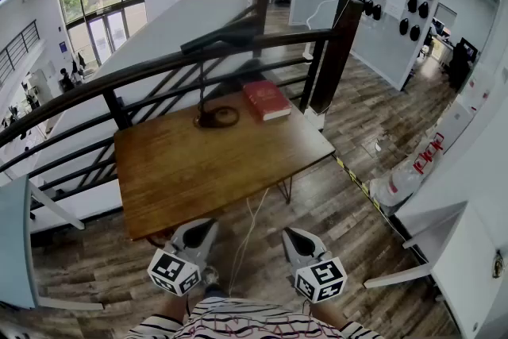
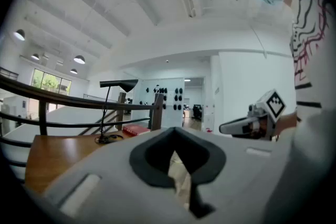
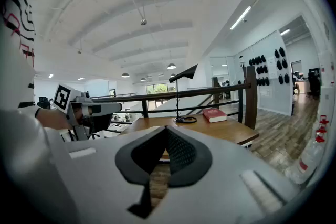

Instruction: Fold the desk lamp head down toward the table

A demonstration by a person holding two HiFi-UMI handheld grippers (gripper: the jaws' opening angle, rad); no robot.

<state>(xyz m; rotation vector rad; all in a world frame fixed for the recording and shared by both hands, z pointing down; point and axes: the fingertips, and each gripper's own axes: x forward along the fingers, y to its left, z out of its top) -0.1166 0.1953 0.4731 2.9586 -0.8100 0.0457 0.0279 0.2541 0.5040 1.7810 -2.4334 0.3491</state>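
Closest in, left gripper (image 1: 202, 230) and right gripper (image 1: 295, 238) hang side by side, jaws pressed together on nothing, short of the wooden table (image 1: 206, 163). Desk lamp (image 1: 218, 38) stands at its far edge by the railing (image 1: 159, 69), head raised, with a red book (image 1: 266, 99) just beside it.

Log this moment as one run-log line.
desk lamp: head raised, untouched, far side of table, beside red book | left gripper: shut, empty, short of table | right gripper: shut, empty, short of table
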